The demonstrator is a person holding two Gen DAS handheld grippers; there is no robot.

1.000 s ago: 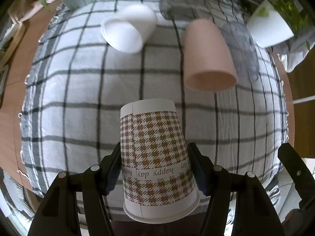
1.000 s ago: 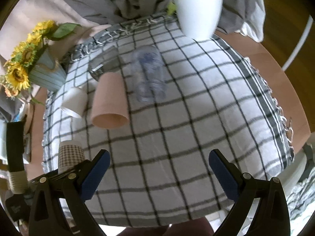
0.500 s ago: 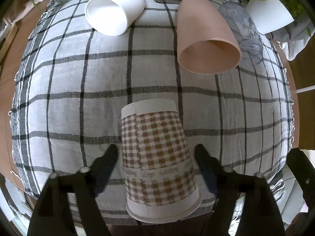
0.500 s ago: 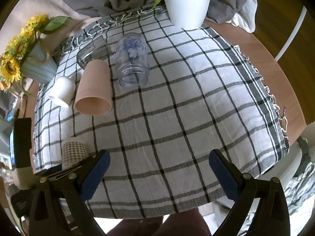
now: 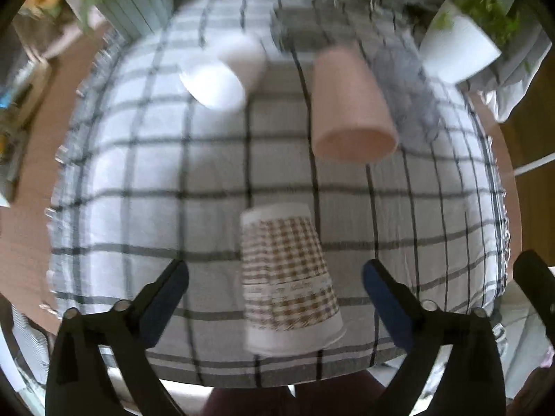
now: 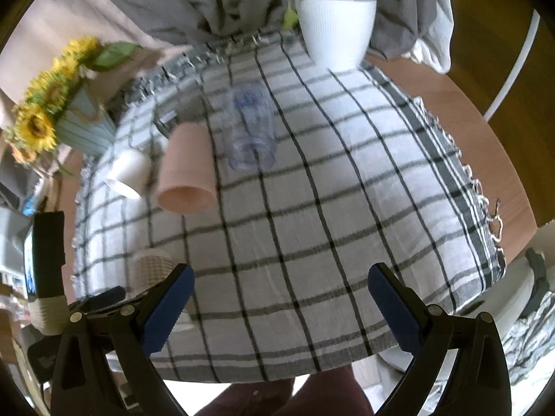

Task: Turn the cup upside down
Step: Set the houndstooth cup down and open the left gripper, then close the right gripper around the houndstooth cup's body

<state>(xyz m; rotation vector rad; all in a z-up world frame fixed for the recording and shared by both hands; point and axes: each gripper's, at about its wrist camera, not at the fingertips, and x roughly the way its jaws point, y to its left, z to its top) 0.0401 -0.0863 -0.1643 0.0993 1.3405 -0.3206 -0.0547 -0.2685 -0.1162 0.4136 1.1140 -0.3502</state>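
Observation:
A brown houndstooth paper cup (image 5: 288, 277) stands upside down, rim on the checked cloth (image 5: 138, 180), near the table's front edge. My left gripper (image 5: 275, 298) is open, its jaws wide apart on either side of the cup and clear of it. In the right wrist view the same cup (image 6: 151, 270) shows at the lower left, partly behind the finger. My right gripper (image 6: 281, 306) is open and empty above the cloth's front edge.
A pink cup (image 5: 350, 104), a white cup (image 5: 225, 76) and a clear glass (image 6: 251, 131) lie on their sides further back. A white plant pot (image 6: 334, 27) stands at the back right, a sunflower vase (image 6: 79, 124) at the back left.
My left gripper has opened, let go of the houndstooth cup and drawn back from it. The cup stands upside down on the cloth. The right gripper stayed open.

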